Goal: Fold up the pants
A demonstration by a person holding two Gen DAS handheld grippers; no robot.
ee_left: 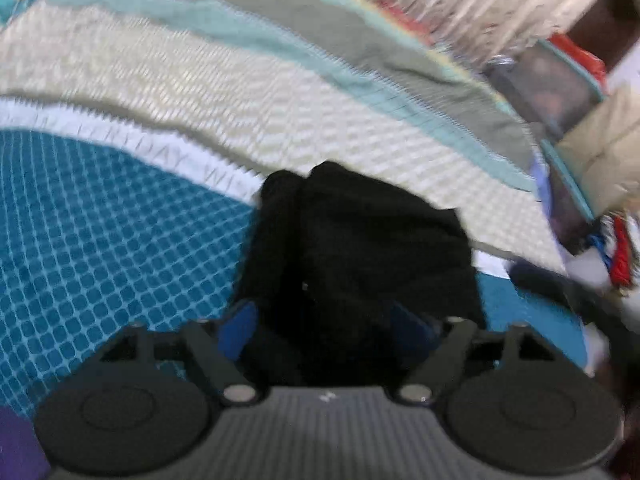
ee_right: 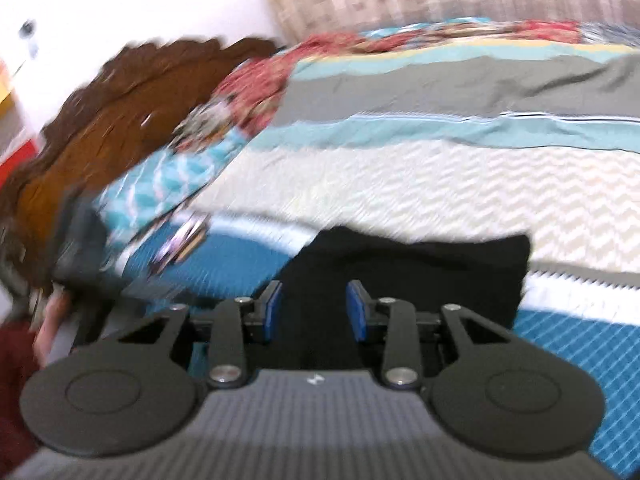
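Note:
The black pants (ee_left: 360, 240) lie bunched in a thick bundle on the bed's teal checked cover (ee_left: 100, 240). My left gripper (ee_left: 326, 330) straddles the near end of the bundle with its blue pads (ee_left: 240, 330) wide apart; the cloth fills the gap and partly covers the right pad. In the right wrist view the pants (ee_right: 420, 272) stretch to the right over the teal cover (ee_right: 580, 360). My right gripper (ee_right: 315, 312) has its blue pads (ee_right: 272, 312) drawn in on a thick fold of the black cloth. Both views are blurred.
Cream, light-blue and grey bands of bedding (ee_left: 240, 92) run beyond the pants. A brown headboard (ee_right: 100, 120) and a floral pillow (ee_right: 256, 80) stand at the left, with a small flat item (ee_right: 184, 240) on the cover. Boxes and beige cloth (ee_left: 600, 144) crowd the right edge.

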